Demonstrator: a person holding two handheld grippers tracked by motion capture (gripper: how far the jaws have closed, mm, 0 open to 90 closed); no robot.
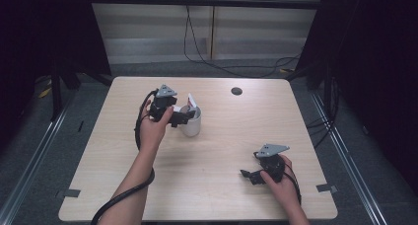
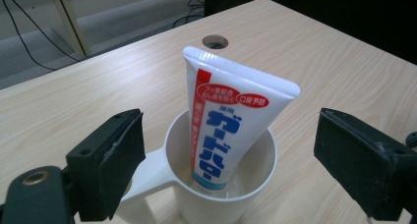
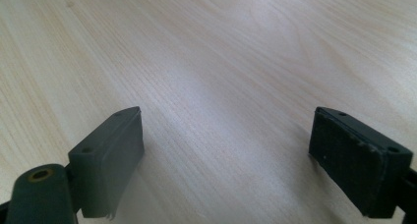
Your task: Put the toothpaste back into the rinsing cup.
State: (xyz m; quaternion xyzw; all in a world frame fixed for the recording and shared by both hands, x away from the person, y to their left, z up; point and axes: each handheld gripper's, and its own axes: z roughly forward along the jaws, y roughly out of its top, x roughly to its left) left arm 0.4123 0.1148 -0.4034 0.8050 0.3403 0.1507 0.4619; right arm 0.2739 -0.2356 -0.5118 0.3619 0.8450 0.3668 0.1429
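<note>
Light wood-grain table [image 1: 217, 195] with rounded corners, bearing a round dark cable hole [image 1: 236, 91] near its far edge; grey floor [image 1: 44, 151] on every side. Metal rails [image 1: 29, 158] flank the table left and right — tape tabs [image 1: 72, 193] mark its near corners. Black cables [image 1: 197, 52] trail across the floor before a pale panelled wall [image 1: 157, 27] — dark curtains [image 1: 379, 62] close both sides

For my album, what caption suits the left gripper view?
Toothpaste tube standing in white cup, between open hand-held gripper jaws.
</note>
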